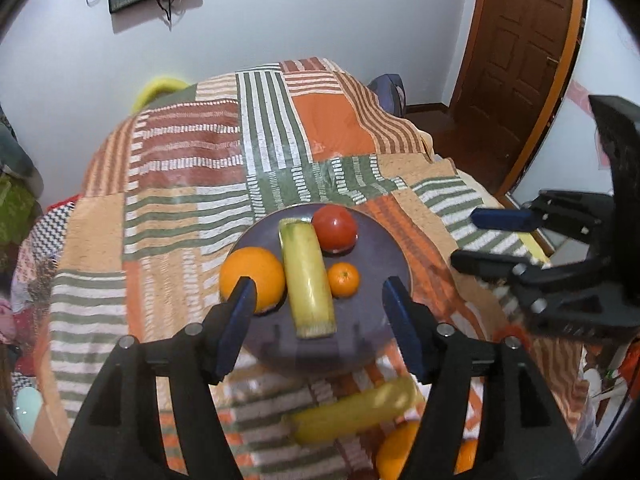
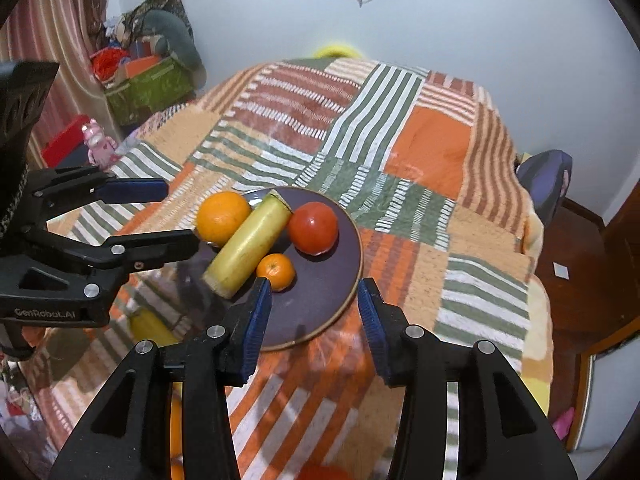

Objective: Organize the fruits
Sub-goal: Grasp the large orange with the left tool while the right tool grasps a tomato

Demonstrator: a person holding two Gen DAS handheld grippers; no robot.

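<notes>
A dark purple plate [image 1: 372,248] [image 2: 320,304] sits on the patchwork cloth. On it lie a large orange [image 1: 252,276] [image 2: 223,216], a yellow banana piece [image 1: 306,280] [image 2: 250,246], a red tomato [image 1: 334,227] [image 2: 313,227] and a small mandarin [image 1: 343,279] [image 2: 275,271]. My left gripper [image 1: 320,304] [image 2: 176,216] is open and empty, hovering over the plate's near side. My right gripper [image 2: 314,316] [image 1: 468,238] is open and empty above the plate's near right rim.
A second banana [image 1: 352,412] [image 2: 150,326] lies off the plate near the table's front, with an orange [image 1: 394,456] beside it. The patchwork cloth [image 1: 192,160] covers the table. A wooden door [image 1: 520,48] stands at the right; clutter boxes [image 2: 148,80] at the left.
</notes>
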